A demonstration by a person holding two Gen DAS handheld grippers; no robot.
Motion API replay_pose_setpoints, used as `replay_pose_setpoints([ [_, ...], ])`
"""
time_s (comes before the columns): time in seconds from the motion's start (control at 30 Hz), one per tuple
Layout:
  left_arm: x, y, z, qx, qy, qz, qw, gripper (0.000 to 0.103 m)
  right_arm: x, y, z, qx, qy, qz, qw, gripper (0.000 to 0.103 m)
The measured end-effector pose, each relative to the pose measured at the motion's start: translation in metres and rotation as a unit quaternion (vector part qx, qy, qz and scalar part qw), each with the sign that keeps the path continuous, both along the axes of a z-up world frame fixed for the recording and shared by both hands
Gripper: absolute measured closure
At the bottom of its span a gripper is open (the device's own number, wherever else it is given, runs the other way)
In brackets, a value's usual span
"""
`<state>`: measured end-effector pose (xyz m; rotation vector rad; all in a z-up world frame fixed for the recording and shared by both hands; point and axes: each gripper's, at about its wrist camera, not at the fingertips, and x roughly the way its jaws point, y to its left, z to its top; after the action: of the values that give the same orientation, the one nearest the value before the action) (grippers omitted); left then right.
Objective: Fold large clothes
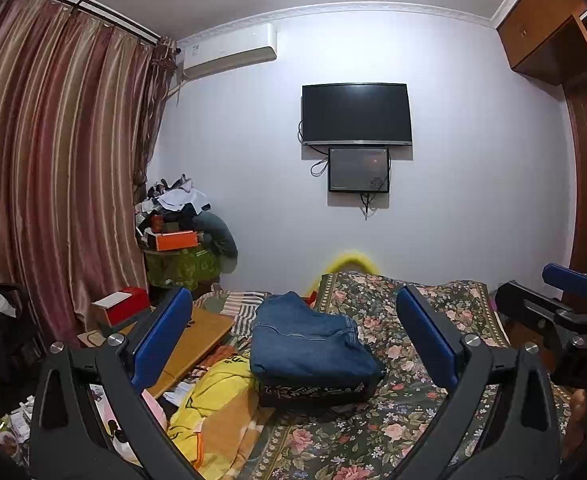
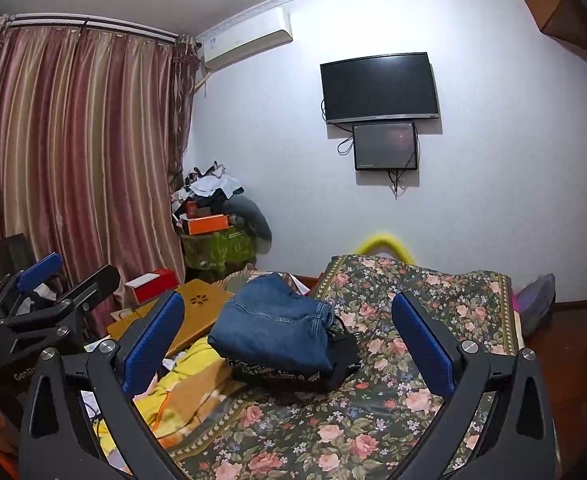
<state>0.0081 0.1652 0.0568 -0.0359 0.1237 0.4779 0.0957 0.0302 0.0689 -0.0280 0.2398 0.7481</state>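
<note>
The folded blue jeans [image 1: 309, 340] lie on the floral bedspread [image 1: 405, 412], stacked on top of a dark patterned folded garment [image 1: 313, 394] whose edge shows beneath them. In the left wrist view the left gripper [image 1: 293, 340] is held up above the bed with its two blue-padded fingers [image 1: 161, 336] spread wide and nothing between them; the jeans sit ahead of it, framed in the gap but well beyond the tips, not touched. The right gripper [image 2: 289, 340] is likewise spread wide and empty, with the jeans [image 2: 273, 328] ahead of it and a little toward its left finger, again apart from the pads. Each gripper shows at the edge of the other's view: the right gripper [image 1: 565, 304] at the right edge, the left gripper [image 2: 53, 292] at the left edge, both level with each other. A yellow garment [image 1: 209, 408] lies crumpled just left of the jeans, near a wooden lap tray [image 1: 197, 332]. A television [image 1: 355, 114] hangs on the far wall, with striped curtains [image 1: 53, 160] to the left.
</note>
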Motion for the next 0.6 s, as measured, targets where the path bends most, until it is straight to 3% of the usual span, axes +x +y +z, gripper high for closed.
replay_pose_setpoints([
  [0.6, 0.0004, -0.0025, -0.0017, -0.011, -0.003, -0.010, 0.9999, 0.001, -0.0007, -0.0011, -0.0011, 0.001, 0.003, 0.001, 1.000, 0.000],
])
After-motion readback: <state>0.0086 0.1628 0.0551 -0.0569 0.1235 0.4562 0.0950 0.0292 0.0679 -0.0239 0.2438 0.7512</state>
